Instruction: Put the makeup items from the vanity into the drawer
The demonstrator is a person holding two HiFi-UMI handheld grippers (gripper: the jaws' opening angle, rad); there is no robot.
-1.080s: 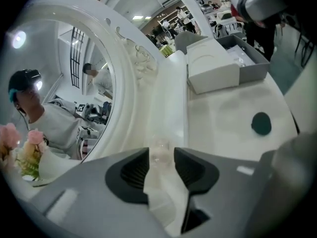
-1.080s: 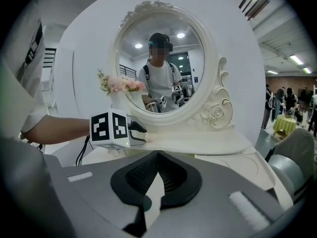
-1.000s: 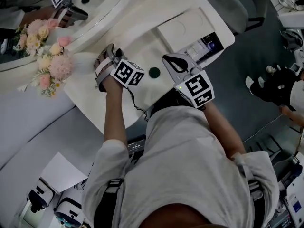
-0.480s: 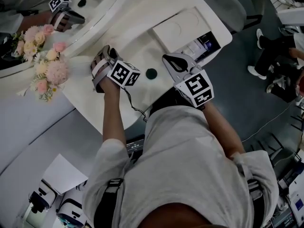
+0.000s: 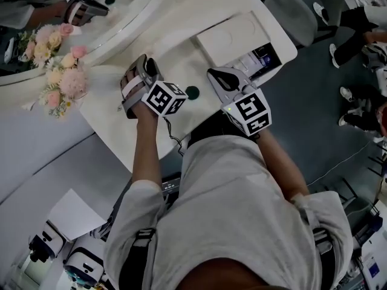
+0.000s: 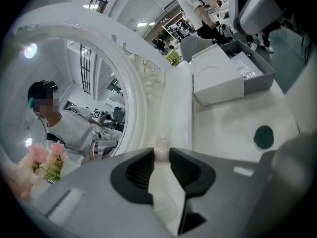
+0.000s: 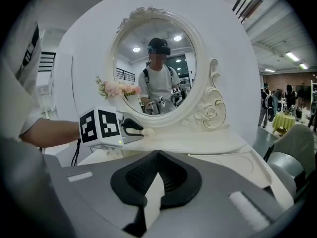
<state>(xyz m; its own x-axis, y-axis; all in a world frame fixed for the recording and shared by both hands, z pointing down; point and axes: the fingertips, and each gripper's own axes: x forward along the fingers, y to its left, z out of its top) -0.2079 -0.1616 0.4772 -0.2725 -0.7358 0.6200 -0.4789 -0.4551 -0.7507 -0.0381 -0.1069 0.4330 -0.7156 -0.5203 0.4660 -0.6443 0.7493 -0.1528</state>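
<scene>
My left gripper reaches toward the base of the mirror on the white vanity. In the left gripper view its jaws are shut on a small cream-coloured makeup item, both pads touching it. The right gripper view shows that same gripper with the pale item at its tips. A dark green round item lies on the vanity between my two grippers. My right gripper hovers near the front edge, shut and empty. The grey drawer stands open at the right.
A white box sits beside the open drawer. A pink and cream flower bunch stands at the vanity's left end. The oval mirror with its ornate frame backs the top. People stand on the floor beyond the vanity's right side.
The left gripper has stayed at the mirror's base, shifting only slightly. The right gripper has not moved. People in the background have walked on.
</scene>
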